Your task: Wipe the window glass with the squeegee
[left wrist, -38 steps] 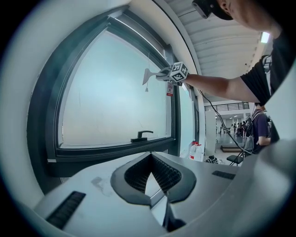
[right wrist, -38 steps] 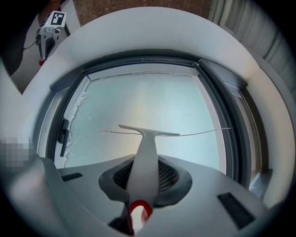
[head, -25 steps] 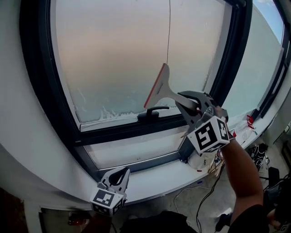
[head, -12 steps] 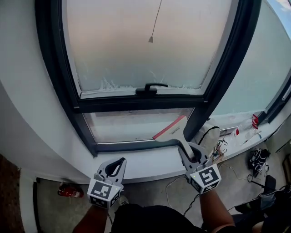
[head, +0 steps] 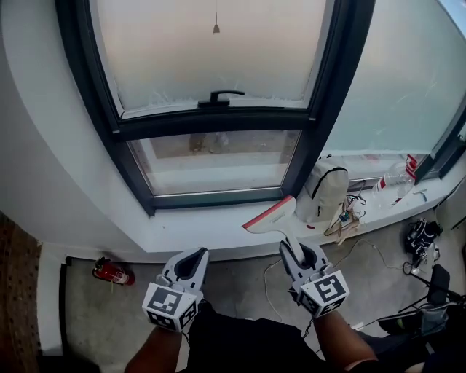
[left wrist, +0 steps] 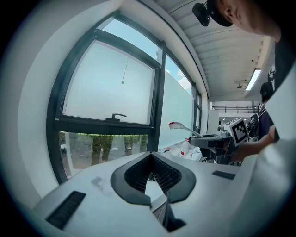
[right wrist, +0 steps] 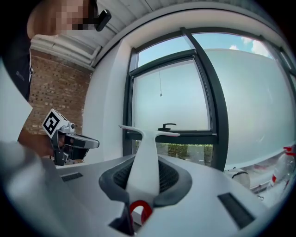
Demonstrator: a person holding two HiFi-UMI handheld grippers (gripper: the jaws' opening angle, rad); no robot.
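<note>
Right hand-held gripper (right wrist: 147, 172) is clamped on the white handle of the squeegee (right wrist: 146, 155), jaws drawn in narrow against both its sides. A red loop at the handle's end shows just behind the pads. The lower end of the handle is hidden inside the jaws. From the head view, the right hand-held gripper (head: 303, 252) sits low in the picture, and the squeegee (head: 271, 216) sticks out of it toward 11 o'clock, its red-edged blade up in the air in front of the white sill (head: 196, 237). The blade is off the glass. Whether it brushes the sill cannot be told.

Left hand-held gripper (left wrist: 151, 157) has its jaw tips brought together with nothing between them. In the head view the left hand-held gripper (head: 191, 262) lies at 9 o'clock of the right one, near it but apart.

Beyond both, at 12 o'clock, stands the window (head: 218, 65): a frosted upper pane with a dark latch (head: 216, 97) on its bottom rail, a clear lower pane beneath, and a thin cord (head: 216, 18) cut off by the top edge. At 1 o'clock of the right one a white bag (head: 324, 193) rests on the sill, a plastic bottle (head: 393, 175) farther along. At 10 o'clock of the left one a red thing (head: 113, 273) lies on the floor, too small to make out.
</note>
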